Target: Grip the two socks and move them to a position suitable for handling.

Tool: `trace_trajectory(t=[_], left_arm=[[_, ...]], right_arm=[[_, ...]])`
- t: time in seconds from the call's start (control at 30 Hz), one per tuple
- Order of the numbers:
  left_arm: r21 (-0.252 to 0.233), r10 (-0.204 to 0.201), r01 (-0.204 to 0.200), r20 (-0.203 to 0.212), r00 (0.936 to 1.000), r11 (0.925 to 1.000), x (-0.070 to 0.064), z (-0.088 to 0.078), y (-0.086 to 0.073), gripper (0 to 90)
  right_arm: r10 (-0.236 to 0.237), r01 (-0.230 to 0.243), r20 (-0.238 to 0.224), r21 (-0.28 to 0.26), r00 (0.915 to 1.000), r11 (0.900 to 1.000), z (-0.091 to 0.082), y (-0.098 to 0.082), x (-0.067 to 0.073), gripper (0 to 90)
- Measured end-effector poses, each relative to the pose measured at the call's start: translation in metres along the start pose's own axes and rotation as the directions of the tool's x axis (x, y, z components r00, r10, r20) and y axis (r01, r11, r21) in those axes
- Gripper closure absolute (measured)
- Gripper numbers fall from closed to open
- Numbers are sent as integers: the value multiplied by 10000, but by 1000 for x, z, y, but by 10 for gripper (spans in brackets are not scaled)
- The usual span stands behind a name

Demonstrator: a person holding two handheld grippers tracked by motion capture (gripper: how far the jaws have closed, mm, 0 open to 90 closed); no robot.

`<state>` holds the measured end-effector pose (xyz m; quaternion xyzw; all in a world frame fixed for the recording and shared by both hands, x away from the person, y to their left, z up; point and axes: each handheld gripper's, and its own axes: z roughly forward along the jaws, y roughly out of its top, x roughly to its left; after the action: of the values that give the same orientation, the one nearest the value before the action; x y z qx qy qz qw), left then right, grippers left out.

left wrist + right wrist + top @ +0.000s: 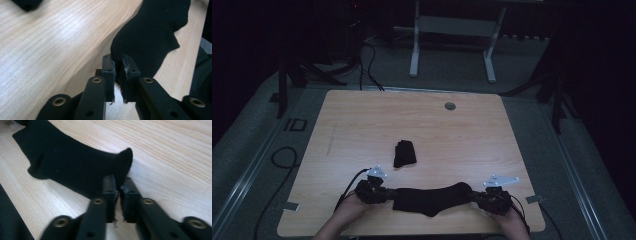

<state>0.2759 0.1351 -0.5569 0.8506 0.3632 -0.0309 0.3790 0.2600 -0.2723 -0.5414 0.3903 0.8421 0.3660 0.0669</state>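
Note:
A black sock (432, 199) lies stretched out flat near the front edge of the wooden table (422, 120). My left gripper (382, 192) is shut on its left end, and the knit fabric (150, 32) spreads away from the closed jaws (118, 65). My right gripper (479, 196) is shut on the other end, where a fold of the sock (75, 167) rises between its jaws (119, 186). A second black sock (404, 153), folded into a small bundle, rests on the table just behind the stretched one.
A round grey cable grommet (450, 106) sits in the tabletop near the far edge. Beyond the table stands a white metal frame (452, 37) on the floor. Cables (282, 160) trail over the floor at the left.

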Motion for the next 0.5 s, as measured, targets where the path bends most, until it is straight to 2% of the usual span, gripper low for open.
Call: trace_trajectory(t=[0.07,0.1,0.13,0.17,0.23,0.27,0.3,0.37,0.43,0.5], left_arm=[[-202,27,-31,-230,9997,9998,1,-4,0,627],[-348,-44,30,-401,9992,9994,1,-7,0,566],[-348,-44,30,-401,9992,9994,1,-7,0,538],[-650,-11,-25,-557,9984,9979,0,-12,0,531],[-753,94,-142,-632,9980,9971,-2,-14,0,529],[-834,304,-360,-678,9972,9959,-5,-15,0,566],[-905,466,-517,-576,9973,9946,-8,-16,0,566],[-863,976,-1013,-450,9942,9911,-20,-13,1,694],[-752,1173,-1212,-540,9916,9898,-27,-8,1,759],[-689,1229,-1268,-577,9907,9895,-28,-5,1,781]], right_arm=[[149,-146,268,-101,9995,9998,-4,-2,-3,621],[244,-236,424,-196,9988,9995,-6,-2,-5,602],[312,-298,507,-267,9982,9992,-9,-3,-7,618],[313,-295,542,-339,9980,9990,-11,-3,-8,634],[251,-223,639,-448,9976,9987,-13,-2,-9,636],[171,-127,771,-571,9969,9983,-16,2,-10,679],[171,-127,771,-571,9969,9983,-16,2,-10,679],[-199,268,910,-748,9957,9968,-17,8,-6,818],[-635,726,1039,-856,9926,9937,-14,13,0,896],[-732,815,938,-890,9929,9927,-12,16,3,897]])
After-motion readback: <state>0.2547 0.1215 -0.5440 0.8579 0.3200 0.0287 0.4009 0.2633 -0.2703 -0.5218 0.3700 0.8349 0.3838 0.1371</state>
